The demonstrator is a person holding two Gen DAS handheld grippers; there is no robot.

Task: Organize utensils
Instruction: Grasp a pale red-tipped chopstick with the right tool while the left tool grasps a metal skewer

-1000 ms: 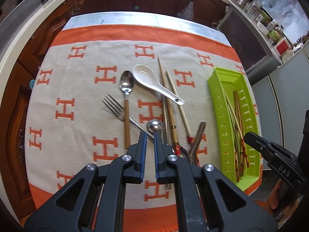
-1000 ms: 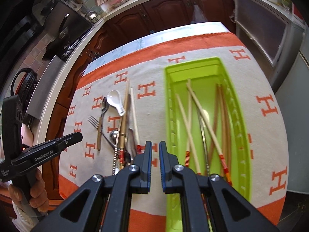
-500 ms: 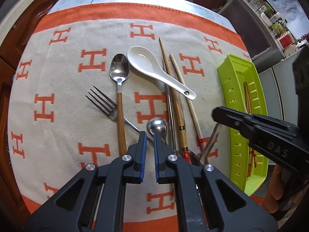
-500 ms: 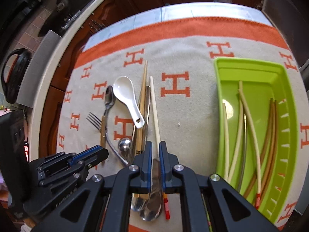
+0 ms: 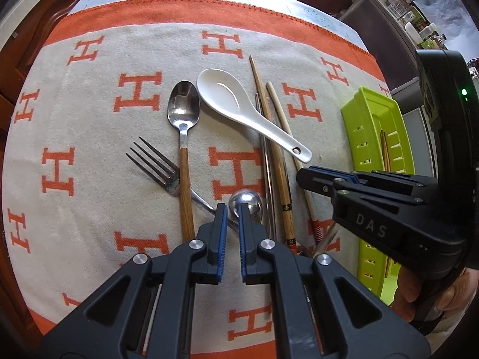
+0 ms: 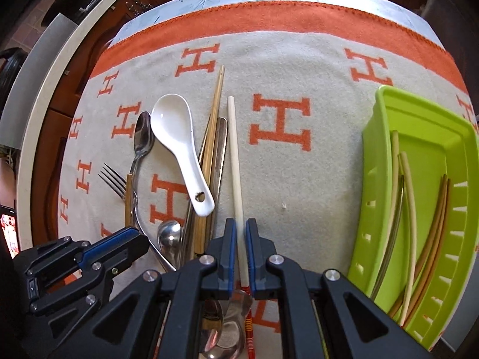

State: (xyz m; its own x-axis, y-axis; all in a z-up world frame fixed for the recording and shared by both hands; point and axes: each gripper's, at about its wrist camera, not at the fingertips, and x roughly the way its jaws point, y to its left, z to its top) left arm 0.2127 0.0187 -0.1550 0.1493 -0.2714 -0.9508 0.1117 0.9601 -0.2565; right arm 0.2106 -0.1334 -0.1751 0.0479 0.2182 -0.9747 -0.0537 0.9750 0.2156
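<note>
**Grippers low over the loose cutlery**

Utensils lie in a bunch on the orange-and-grey blanket (image 5: pixel 89 137): a wooden-handled spoon (image 5: pixel 183 137), a fork (image 5: pixel 155 164), a white ceramic soup spoon (image 5: pixel 239 107) resting across a brown chopstick (image 5: pixel 274 155), and a pale chopstick (image 6: pixel 236 167) with a red-banded end. Well to the right sits the green plastic tray (image 6: pixel 374 179), already holding several chopsticks (image 6: pixel 410 197).

In the right wrist view, the right gripper (image 6: pixel 241 239) points steeply down, its jaws closing around the pale chopstick, which runs straight up between the blue pads; whether they are pressing on it yet is hard to judge, though the gap looks barely wider than the stick.

In the left wrist view, the left gripper (image 5: pixel 231 220) hangs just above a small round steel spoon bowl (image 5: pixel 246 203), jaws drawn nearly together with nothing between them.
</note>
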